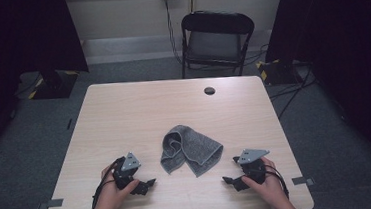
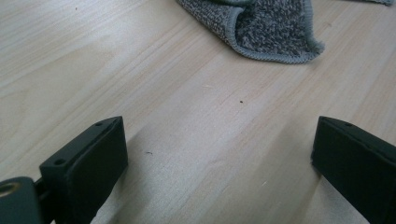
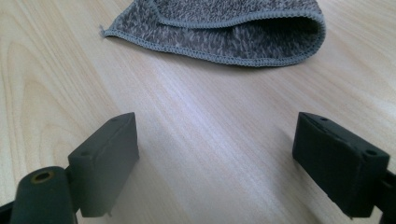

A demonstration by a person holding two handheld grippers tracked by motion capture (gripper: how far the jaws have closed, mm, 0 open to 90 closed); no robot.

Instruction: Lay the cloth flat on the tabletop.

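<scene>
A crumpled grey towel [image 1: 189, 150] lies in the middle of the wooden table [image 1: 124, 114], a little toward the near edge. My left gripper [image 1: 147, 184] rests low at the near left, pointing right toward the towel, jaws wide apart with bare wood between them. In the left gripper view a corner of the towel [image 2: 266, 28] lies ahead of the gripper [image 2: 219, 158]. My right gripper [image 1: 228, 181] rests at the near right, pointing left, also open and empty. Its own view shows the gripper [image 3: 215, 158] short of the towel's folded edge [image 3: 224, 35].
A black folding chair [image 1: 216, 39] stands beyond the far edge of the table. A round cable hole [image 1: 209, 90] sits near the far edge. Dark curtains and cables flank the room. Bare wood lies around the towel on every side.
</scene>
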